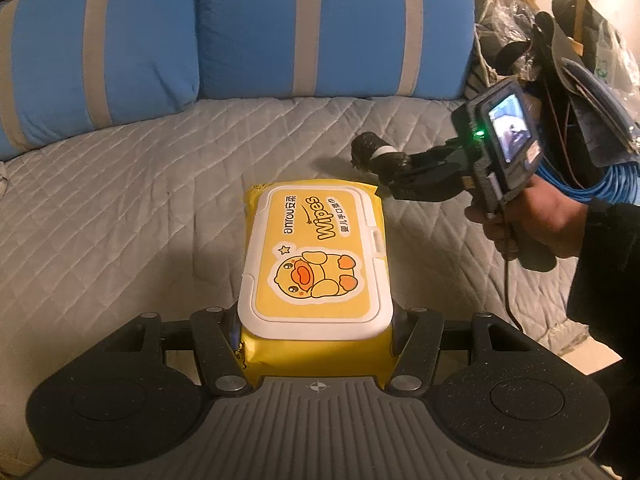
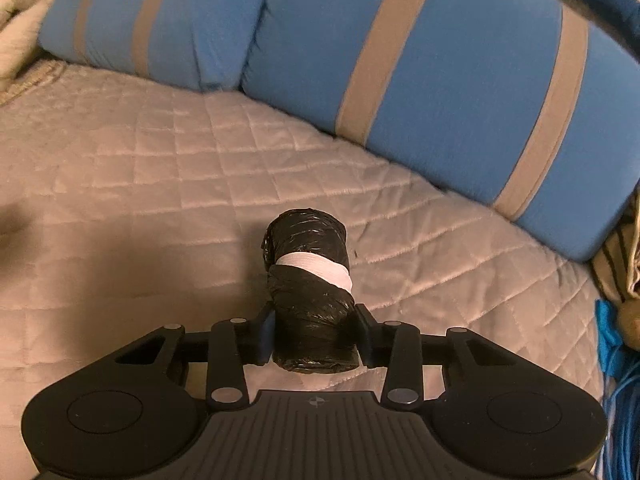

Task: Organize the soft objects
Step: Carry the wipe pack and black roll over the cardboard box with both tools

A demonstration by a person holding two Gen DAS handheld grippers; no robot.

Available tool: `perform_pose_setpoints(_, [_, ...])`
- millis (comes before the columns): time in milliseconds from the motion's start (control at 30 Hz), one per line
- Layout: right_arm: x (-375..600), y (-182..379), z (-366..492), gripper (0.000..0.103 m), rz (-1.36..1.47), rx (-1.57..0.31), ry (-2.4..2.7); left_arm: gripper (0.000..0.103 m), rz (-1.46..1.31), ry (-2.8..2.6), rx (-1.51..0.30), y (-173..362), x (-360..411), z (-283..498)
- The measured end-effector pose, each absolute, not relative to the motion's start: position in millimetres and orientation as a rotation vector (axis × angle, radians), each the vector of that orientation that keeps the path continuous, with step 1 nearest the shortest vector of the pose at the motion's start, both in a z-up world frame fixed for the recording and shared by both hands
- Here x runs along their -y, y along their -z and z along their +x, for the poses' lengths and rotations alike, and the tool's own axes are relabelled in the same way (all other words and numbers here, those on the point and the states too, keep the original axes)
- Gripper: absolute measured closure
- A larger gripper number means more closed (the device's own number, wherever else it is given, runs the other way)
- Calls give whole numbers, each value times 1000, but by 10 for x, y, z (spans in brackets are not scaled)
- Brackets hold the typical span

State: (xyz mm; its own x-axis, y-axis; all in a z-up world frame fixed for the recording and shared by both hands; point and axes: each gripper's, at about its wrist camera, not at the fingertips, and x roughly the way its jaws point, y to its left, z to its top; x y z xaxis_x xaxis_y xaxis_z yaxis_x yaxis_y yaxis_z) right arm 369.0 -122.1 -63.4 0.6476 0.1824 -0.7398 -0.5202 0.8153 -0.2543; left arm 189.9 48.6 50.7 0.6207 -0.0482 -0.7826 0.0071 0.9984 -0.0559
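Right claw pinches black bag roll between its pads.

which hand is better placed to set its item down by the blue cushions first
Right, probably: its gripper grips the black roll nearer the blue cushions; the left gripper grips the wipes pack farther back.

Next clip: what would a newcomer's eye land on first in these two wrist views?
The bright yellow pack of wipes with its cartoon duck lid, gripped at its near end by the left hand-held gripper over the grey quilted cover. Next, the black roll of bags with a white band, clamped in the right hand-held gripper. Behind both, blue cushions with beige stripes line the back.
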Motion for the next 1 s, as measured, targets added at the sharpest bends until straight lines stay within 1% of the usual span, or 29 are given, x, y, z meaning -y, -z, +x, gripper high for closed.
perform_pose_setpoints(333, [1321, 298, 3278, 61, -467, -761, -418, 45, -30, 37, -867, -463, -463, 1881])
perform_pose_setpoints(533, [1489, 71, 2961, 61, -380, -771, -469, 45, -37, 20, -842, -475, -427, 1834])
perform_pose_setpoints(733, [1646, -118, 2626, 61, -365, -771, -483, 45, -42, 35, -802, -557, -382, 1728])
perform_pose_setpoints(1000, [1857, -375, 2221, 61, -302, -754, -472, 45, -28, 50, -796, -545, -257, 1609])
